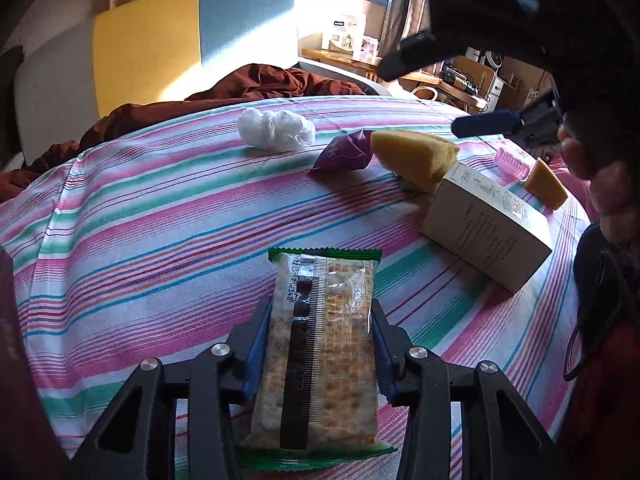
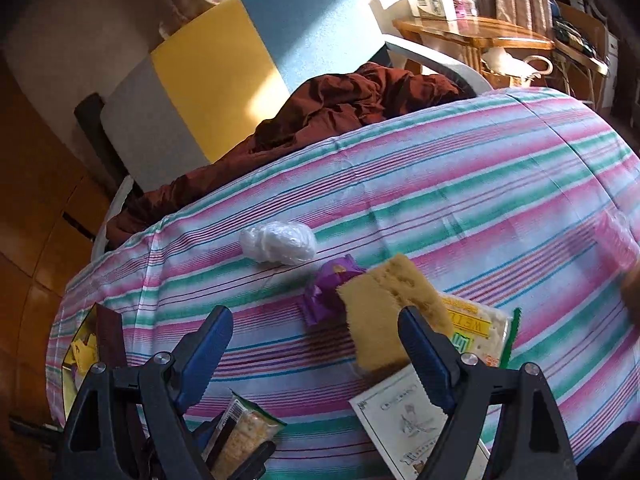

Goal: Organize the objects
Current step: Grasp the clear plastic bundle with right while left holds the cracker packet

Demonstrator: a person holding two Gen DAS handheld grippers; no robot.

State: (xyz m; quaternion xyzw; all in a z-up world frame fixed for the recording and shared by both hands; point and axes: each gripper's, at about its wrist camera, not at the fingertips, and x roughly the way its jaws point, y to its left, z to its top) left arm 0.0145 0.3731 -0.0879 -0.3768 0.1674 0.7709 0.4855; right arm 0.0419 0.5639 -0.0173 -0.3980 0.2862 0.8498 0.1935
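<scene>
My left gripper [image 1: 320, 320] is shut on a clear cracker packet with green ends [image 1: 320, 344], held over the striped bedsheet [image 1: 160, 220]. The packet also shows low in the right wrist view [image 2: 240, 432]. My right gripper [image 2: 316, 336] is open and empty, hovering above the sheet; it shows at the upper right of the left wrist view [image 1: 440, 88]. Ahead lie a white crumpled plastic bag [image 1: 276, 128] [image 2: 280, 242], a purple wrapper [image 1: 348, 150] [image 2: 324, 288], a yellow sponge [image 1: 416, 156] [image 2: 392, 308] and a white carton [image 1: 484, 228] [image 2: 408, 420].
A second cracker packet [image 2: 480, 328] lies under the sponge. A second sponge piece [image 1: 546, 184] and a pink comb [image 1: 512, 162] lie at the far right. A brown quilt [image 1: 256, 84] and headboard [image 1: 192, 40] are behind. A box with yellow items [image 2: 84, 352] is at the bed's left edge.
</scene>
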